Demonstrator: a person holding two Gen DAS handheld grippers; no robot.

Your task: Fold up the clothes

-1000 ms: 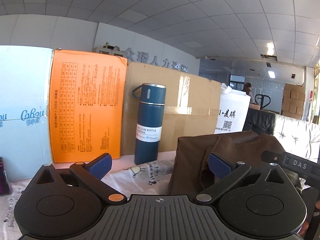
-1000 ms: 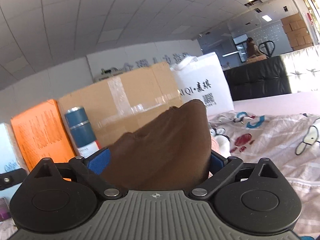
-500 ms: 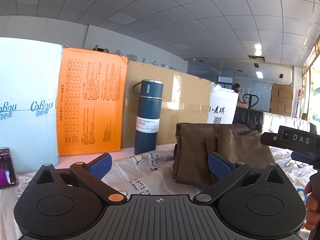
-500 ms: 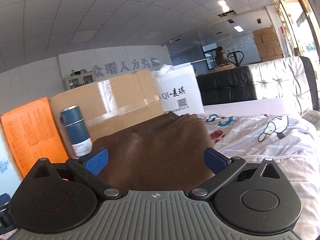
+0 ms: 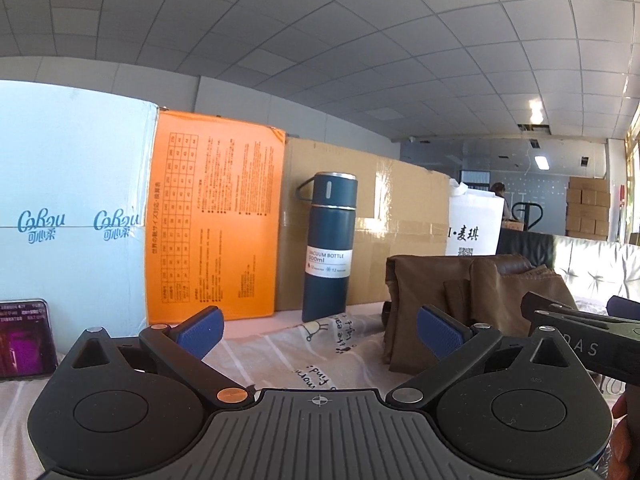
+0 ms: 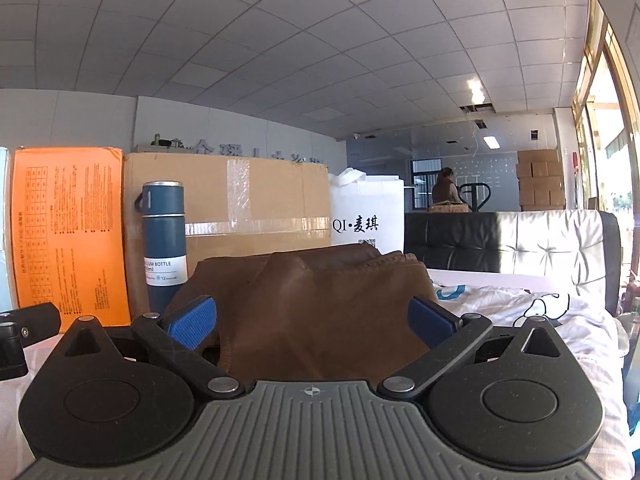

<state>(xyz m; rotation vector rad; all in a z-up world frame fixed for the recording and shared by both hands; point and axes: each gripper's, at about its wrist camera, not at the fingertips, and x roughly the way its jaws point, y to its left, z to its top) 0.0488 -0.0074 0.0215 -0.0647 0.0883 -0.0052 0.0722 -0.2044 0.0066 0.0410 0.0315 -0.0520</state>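
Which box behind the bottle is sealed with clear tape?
The plain cardboard box, right of the orange box; the orange and pale blue boxes are printed, not brown.

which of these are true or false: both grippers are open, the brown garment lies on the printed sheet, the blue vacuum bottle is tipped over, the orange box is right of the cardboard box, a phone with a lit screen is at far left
1. Both grippers are open. True: the left gripper and right gripper both have their jaws spread, clamping nothing.
2. The brown garment lies on the printed sheet. True.
3. The blue vacuum bottle is tipped over. False: it stands upright.
4. The orange box is right of the cardboard box. False: it stands to its left.
5. A phone with a lit screen is at far left. True, in the left wrist view.
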